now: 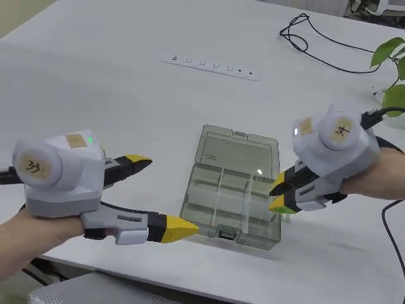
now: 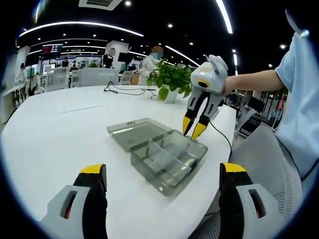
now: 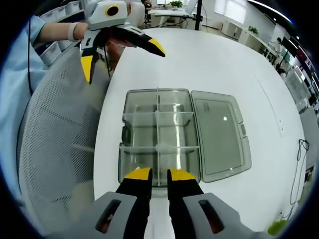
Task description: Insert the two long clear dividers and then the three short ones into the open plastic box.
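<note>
Dividers point(image 3: 157, 118) look thin, stiff and slippery; I'd pinch their top edges. Right gripper point(image 3: 159, 174), at the box's point(image 3: 179, 164) six o'clock, is nearly closed and perhaps empty; left gripper point(image 2: 163, 168) is spread wide.

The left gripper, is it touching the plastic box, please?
Apart: the left gripper view shows bare table between the left gripper's open jaws and the plastic box.

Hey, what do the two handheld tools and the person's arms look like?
Both tools have pale grey bodies and black jaws tipped in yellow. The left tool has a round cap marked 33, a tan sticker and a green light. The right tool is marked 34, with a black cable leaving its rear. The person wears a light blue short sleeve.
</note>
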Motion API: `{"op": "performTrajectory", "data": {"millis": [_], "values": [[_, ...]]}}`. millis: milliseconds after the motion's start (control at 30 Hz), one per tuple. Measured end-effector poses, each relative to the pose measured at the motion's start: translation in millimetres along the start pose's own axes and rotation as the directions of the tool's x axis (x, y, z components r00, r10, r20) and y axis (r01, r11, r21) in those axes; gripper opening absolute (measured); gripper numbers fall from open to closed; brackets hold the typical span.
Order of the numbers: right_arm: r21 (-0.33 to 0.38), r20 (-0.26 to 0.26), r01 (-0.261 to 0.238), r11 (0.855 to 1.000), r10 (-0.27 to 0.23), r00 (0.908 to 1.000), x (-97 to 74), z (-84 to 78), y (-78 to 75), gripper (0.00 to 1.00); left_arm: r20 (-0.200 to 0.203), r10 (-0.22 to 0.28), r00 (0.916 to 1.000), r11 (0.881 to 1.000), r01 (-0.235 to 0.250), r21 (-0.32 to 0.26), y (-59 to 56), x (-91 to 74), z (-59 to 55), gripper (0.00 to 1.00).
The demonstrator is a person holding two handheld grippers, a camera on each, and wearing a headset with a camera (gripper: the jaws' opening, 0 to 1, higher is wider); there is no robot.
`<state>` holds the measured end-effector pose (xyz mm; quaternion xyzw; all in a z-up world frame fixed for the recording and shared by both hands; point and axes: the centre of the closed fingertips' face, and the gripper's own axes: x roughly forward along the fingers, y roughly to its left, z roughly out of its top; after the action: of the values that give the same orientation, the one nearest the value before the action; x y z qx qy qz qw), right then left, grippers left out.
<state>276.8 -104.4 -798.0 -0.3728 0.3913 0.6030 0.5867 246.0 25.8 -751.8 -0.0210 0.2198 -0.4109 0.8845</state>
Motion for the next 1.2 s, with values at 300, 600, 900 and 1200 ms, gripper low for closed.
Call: {"op": "performTrajectory", "data": {"millis": [300, 600, 900, 1200], "values": [[-0.04, -0.071, -0.043, 0.998, 0.04, 0.9967, 7.7, -2.7, 5.4, 0.03, 0.008, 0.012, 0.9999, 1.0, -0.012, -0.011, 2.6, -2.2, 0.4, 0.95], [-0.047, -0.083, -0.024, 0.999, 0.02, 0.9963, 4.9, -1.9, 8.6, 0.02, 0.017, 0.013, 0.9998, 1.0, -0.012, -0.018, 1.7, -0.3, -1.7, 0.95], [-0.061, -0.107, -0.017, 0.998, 0.01, 0.9942, 0.7, -0.1, 10.3, 0.01, 0.027, 0.009, 0.9996, 1.0, -0.009, -0.024, -0.6, 1.5, -2.8, 0.95], [-0.078, -0.116, -0.005, 0.997, -0.004, 0.9933, -1.0, 0.8, 9.9, 0.01, 0.03, 0.007, 0.9995, 1.0, -0.006, -0.024, -2.5, 1.7, -4.4, 0.95]]}}
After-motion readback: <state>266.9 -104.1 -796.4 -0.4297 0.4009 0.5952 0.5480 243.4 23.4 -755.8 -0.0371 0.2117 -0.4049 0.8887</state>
